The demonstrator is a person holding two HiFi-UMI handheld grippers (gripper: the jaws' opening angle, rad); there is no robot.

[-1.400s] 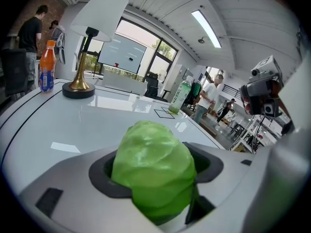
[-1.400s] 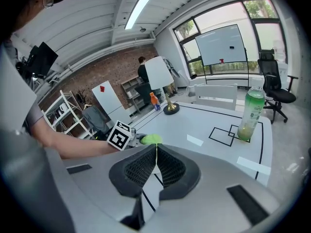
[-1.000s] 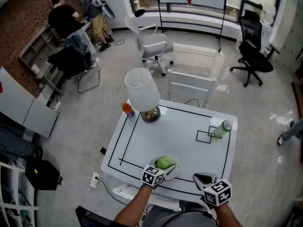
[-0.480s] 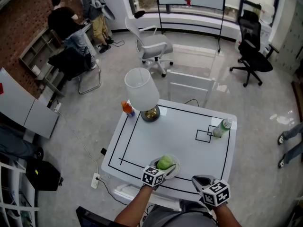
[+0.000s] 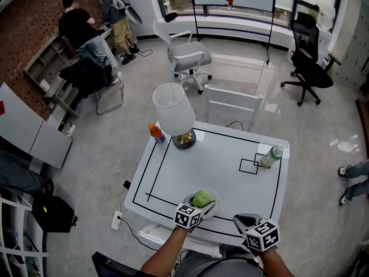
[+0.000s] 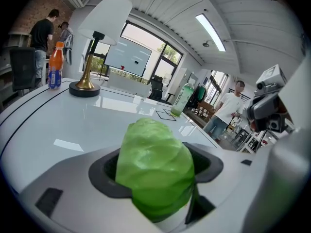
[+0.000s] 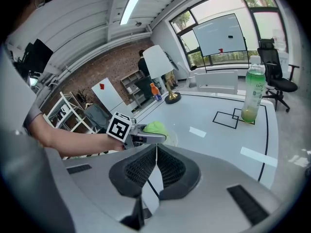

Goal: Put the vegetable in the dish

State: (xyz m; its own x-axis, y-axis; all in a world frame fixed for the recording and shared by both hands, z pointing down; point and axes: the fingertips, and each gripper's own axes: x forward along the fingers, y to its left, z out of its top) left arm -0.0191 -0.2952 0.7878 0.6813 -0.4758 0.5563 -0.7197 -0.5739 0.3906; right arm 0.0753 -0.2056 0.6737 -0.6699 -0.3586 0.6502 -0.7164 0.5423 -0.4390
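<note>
Nearest, at the front edge of the table (image 5: 219, 154): right gripper (image 5: 245, 219), jaws pressed together with nothing between them, well to the right of the dish (image 5: 215, 209). Just left of it, left gripper (image 5: 203, 204) clamped on the green leafy vegetable (image 5: 200, 199), both pads tight against its sides. Vegetable held directly over the white dish, close to the front line of the black rectangle marked on the tabletop; no telling whether resting on the dish or just above it. Further back on the right, a small black square outline (image 5: 248, 166), and at its far right corner a green bottle (image 5: 271, 156), upright. At the far left corner, a lamp (image 5: 173, 113) with white shade and brass base, and just beside it an orange bottle (image 5: 155, 133). Beyond the table, a white office chair (image 5: 187, 53), a black office chair (image 5: 308, 65), and two people (image 5: 81, 22) at a desk by the brick wall.
</note>
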